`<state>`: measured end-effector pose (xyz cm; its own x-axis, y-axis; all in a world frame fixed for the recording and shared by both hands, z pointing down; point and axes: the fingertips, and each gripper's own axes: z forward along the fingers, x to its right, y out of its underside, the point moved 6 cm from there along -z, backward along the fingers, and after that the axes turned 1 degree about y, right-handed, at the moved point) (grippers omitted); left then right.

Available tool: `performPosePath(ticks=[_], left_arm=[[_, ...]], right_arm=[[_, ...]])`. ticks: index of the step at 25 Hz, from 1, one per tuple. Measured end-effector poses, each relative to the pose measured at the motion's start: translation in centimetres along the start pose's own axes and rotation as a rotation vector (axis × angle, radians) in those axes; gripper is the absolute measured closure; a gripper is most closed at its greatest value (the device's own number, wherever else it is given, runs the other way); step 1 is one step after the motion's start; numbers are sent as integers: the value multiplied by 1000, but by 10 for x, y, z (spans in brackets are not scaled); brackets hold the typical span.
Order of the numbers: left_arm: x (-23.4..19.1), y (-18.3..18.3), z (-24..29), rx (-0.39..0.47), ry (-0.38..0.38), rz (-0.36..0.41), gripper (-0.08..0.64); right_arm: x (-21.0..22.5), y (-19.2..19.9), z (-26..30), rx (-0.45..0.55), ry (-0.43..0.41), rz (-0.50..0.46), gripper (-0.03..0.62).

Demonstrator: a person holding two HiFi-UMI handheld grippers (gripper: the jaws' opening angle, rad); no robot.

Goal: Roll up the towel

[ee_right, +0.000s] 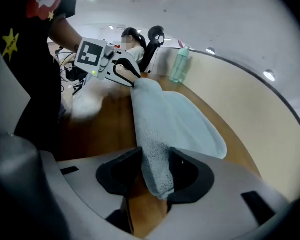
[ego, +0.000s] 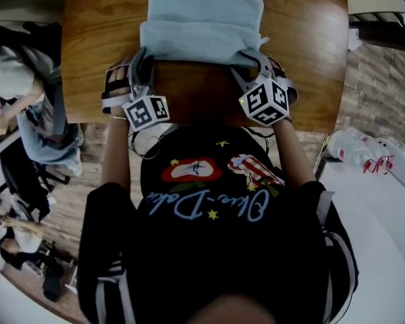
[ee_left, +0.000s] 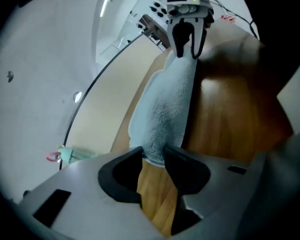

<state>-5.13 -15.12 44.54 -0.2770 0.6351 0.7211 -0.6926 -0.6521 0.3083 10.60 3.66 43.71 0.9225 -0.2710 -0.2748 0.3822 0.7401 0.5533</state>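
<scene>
The left tongs [ee_left: 152, 154] pinch the near, rolled edge of the towel [ego: 202, 19] at one end, and the right tongs [ee_right: 156, 154] pinch the other end. The roll's long axis runs from one pair to the other. The flat remainder lies ahead of both on the counter [ego: 310, 46], equally near each.

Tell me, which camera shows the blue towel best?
The head view: the whole towel lies on the table, with the left tool and right tool at its near corners. The left gripper view shows only its bunched near edge; the right gripper view adds part of the flat cloth.
</scene>
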Motion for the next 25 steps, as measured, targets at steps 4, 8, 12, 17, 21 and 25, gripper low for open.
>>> performPosePath(ticks=[4, 8, 12, 17, 21, 25], left_arm=[[-1, -1, 6, -2, -1, 23, 457], [2, 3, -3, 0, 25, 6, 500], [6, 4, -18, 10, 68, 28, 502], [14, 6, -45, 9, 157, 6, 503], [14, 5, -64, 26, 261, -28, 502], [6, 5, -75, 16, 359, -72, 502]], right_arm=[[6, -1, 8, -17, -8, 22, 453], [2, -4, 0, 6, -24, 54, 520], [-6, -2, -13, 26, -63, 72, 529], [-24, 0, -33, 53, -152, 139, 529], [-34, 1, -52, 68, -243, 238, 531], [-29, -1, -60, 101, -296, 319, 531]])
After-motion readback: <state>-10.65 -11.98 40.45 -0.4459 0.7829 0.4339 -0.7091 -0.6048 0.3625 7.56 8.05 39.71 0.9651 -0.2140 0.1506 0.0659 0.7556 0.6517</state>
